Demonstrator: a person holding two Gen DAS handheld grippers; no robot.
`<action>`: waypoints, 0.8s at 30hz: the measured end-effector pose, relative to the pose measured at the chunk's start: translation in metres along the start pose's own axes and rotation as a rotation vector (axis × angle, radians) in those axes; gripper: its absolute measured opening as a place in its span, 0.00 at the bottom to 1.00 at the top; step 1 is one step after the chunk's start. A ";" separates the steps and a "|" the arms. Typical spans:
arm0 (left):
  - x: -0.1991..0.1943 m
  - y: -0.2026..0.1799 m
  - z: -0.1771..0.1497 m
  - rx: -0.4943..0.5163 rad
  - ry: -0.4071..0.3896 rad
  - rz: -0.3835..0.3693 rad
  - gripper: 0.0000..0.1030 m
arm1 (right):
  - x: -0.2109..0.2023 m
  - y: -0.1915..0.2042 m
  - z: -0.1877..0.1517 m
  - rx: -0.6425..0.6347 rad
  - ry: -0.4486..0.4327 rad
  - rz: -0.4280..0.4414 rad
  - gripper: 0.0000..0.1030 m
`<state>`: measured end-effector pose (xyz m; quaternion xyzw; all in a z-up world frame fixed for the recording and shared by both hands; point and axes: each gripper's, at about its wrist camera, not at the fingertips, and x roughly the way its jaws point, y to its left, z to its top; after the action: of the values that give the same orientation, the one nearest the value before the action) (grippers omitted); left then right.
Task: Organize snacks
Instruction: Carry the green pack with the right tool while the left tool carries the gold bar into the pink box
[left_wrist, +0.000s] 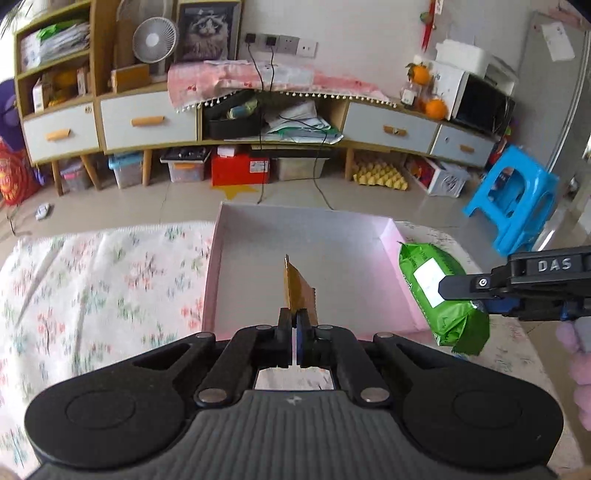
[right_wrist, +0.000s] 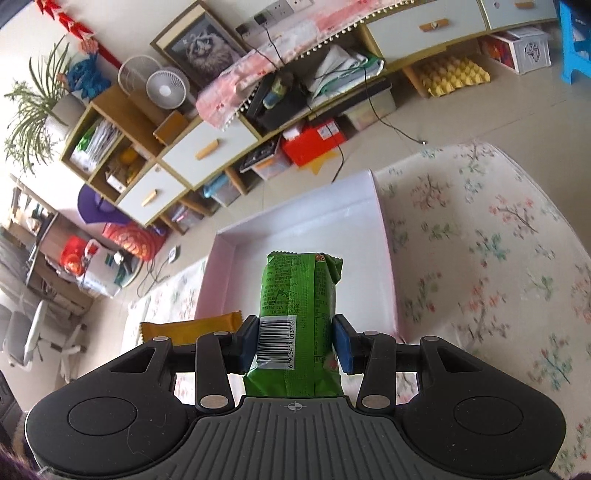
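Left gripper (left_wrist: 294, 325) pinches orange packet (left_wrist: 297, 288) edge-on, long axis toward 12, over box (left_wrist: 236, 229). Right gripper (right_wrist: 295, 339) clamps green pack (right_wrist: 297, 295) at box's 3 o'clock rim; left nearer centre.

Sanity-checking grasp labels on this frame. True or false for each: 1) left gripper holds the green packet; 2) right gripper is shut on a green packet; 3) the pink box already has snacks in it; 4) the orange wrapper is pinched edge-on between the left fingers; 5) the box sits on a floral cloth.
1) False. The left gripper is shut on the orange wrapper.
2) True. The right gripper clamps the green packet near its barcode.
3) False. The pink box shows only its bare floor; both snacks are held above it.
4) True.
5) True. The floral cloth lies under it.
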<state>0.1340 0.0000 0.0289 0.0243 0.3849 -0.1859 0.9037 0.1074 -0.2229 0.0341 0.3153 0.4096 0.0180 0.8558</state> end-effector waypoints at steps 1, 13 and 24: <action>0.008 -0.002 0.005 0.004 0.006 0.012 0.01 | 0.005 0.000 0.002 0.008 -0.006 0.004 0.41; 0.057 0.015 0.000 -0.029 0.098 0.086 0.02 | 0.054 -0.009 0.012 -0.115 -0.119 -0.060 0.41; 0.041 0.010 -0.013 -0.041 0.202 0.105 0.02 | 0.072 -0.005 -0.005 -0.211 -0.007 -0.119 0.41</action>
<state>0.1548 -0.0009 -0.0103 0.0446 0.4760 -0.1272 0.8691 0.1502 -0.2033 -0.0209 0.1990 0.4203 0.0090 0.8853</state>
